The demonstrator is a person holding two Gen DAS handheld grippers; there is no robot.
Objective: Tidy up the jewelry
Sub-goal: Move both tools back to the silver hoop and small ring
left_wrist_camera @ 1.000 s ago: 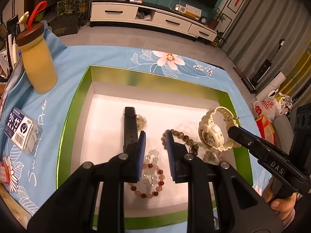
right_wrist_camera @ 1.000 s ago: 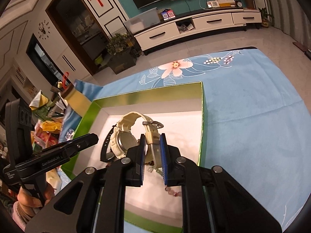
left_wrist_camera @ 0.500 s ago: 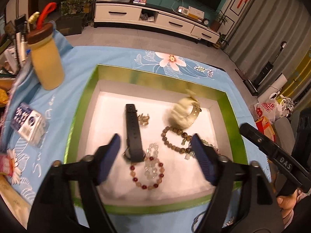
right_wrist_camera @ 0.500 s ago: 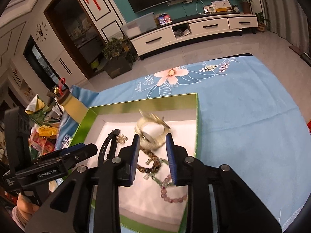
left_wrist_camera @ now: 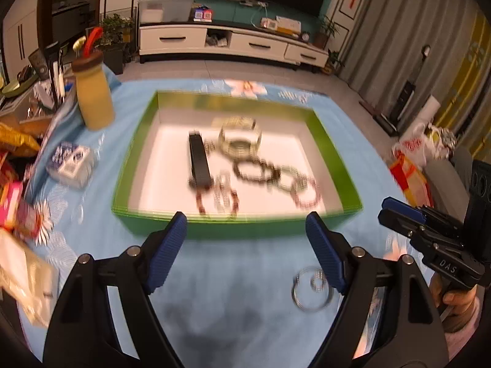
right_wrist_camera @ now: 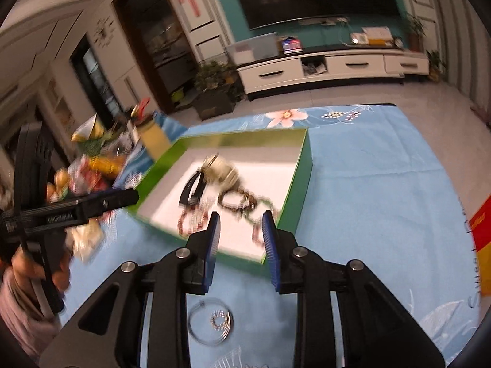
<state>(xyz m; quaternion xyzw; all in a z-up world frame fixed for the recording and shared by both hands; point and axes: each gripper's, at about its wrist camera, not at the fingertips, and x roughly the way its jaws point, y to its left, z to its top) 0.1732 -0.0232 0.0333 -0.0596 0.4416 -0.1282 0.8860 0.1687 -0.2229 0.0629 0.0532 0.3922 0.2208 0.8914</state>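
A green box (left_wrist_camera: 139,141) with a white floor holds a cream watch (left_wrist_camera: 240,136), a black watch strap (left_wrist_camera: 199,161) and several bead bracelets (left_wrist_camera: 254,171); all are blurred. The box also shows in the right wrist view (right_wrist_camera: 302,181) with the cream watch (right_wrist_camera: 221,170). A silver bangle with a small bead ring (left_wrist_camera: 311,288) lies on the blue cloth in front of the box, also in the right wrist view (right_wrist_camera: 211,325). My left gripper (left_wrist_camera: 245,253) is wide open and empty, above the cloth before the box. My right gripper (right_wrist_camera: 241,242) is open and empty, above the box's near corner.
A yellow bottle with a brown lid (left_wrist_camera: 93,95) stands left of the box. A small printed packet (left_wrist_camera: 72,165) and snack packs (left_wrist_camera: 12,211) lie at the left edge. Blue flowered cloth (right_wrist_camera: 383,184) stretches right of the box.
My right gripper let go of the cream watch, which now lies in the box. Both grippers opened and pulled back out of the box toward me; the bangle came into view.
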